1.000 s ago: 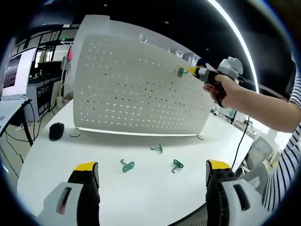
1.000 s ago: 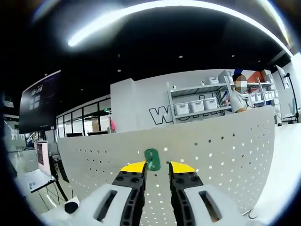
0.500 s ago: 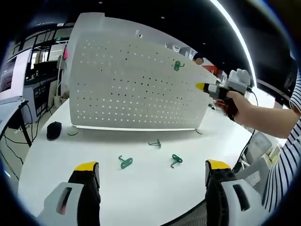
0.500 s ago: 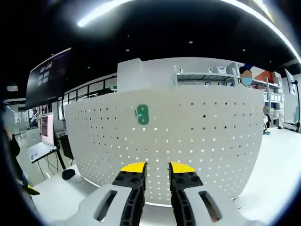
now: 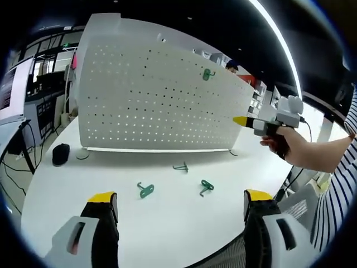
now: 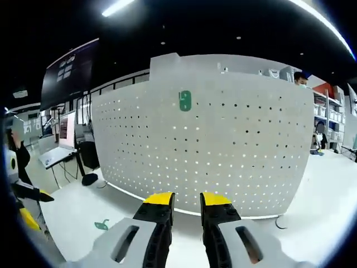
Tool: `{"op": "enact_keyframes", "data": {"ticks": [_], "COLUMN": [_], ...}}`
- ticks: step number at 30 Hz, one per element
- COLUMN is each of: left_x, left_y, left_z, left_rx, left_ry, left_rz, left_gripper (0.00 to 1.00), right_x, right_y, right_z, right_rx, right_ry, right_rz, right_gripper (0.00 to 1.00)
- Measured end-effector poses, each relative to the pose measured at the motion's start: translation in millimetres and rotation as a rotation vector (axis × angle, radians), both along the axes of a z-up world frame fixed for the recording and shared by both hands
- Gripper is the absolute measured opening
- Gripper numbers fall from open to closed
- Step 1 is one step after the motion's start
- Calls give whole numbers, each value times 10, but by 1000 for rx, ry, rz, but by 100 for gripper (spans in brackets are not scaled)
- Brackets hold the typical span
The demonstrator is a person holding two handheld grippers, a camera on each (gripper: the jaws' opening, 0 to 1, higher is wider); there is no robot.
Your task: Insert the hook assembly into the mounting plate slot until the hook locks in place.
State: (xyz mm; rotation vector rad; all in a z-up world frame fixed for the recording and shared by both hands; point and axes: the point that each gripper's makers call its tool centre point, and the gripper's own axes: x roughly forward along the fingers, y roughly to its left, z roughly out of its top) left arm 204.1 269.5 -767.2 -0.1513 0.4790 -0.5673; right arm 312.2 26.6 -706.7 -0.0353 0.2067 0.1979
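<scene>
The white perforated mounting plate stands upright on the table. One green hook hangs high on its face, also seen in the right gripper view as the hook. Three loose green hooks lie on the table before it: one hook, a second hook and a third hook. My left gripper is wide open and empty, low over the table. My right gripper has its jaws close together with nothing between them, well back from the plate. It also shows as the right gripper in a hand.
A black mouse lies at the plate's left end on the white table. A person's striped sleeve is at the right. Desks and monitors stand beyond the table's left edge. Shelving with bins is behind the plate.
My right gripper has drawn back and down from the plate, leaving the green hook hanging on it. The left gripper has stayed open and still.
</scene>
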Motion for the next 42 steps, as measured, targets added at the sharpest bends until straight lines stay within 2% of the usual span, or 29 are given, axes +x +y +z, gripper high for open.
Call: {"op": "enact_keyframes", "data": {"ticks": [12,19,25,27,30,32,42], "left_x": [-42,-48,-25,-21,-25,-20,6], "left_y": [-58,-64,-36,-29,-30,-31,11], "left_z": [-59,-81,-108,-117,-131,-138,-126], "left_rx": [2,3,16,16,16,13,-1], "left_ry": [36,52,60,66,76,80,76], "left_rz": [-35,-37,-21,-20,-21,-19,12], "left_gripper": [99,99,100,100,99,99,99], "right_x": [-214,-221,-207,-174,-140,-101,162], "right_y": [313,451,539,558,595,608,756], "right_z": [-336,-497,-723,-823,-1022,-1115,-1401], "right_rx": [-11,7,-15,-38,-57,-67,-102], "right_ry": [92,132,195,217,290,317,384], "right_rz": [87,117,157,176,214,226,264], "right_gripper": [16,15,15,15,15,15,15]}}
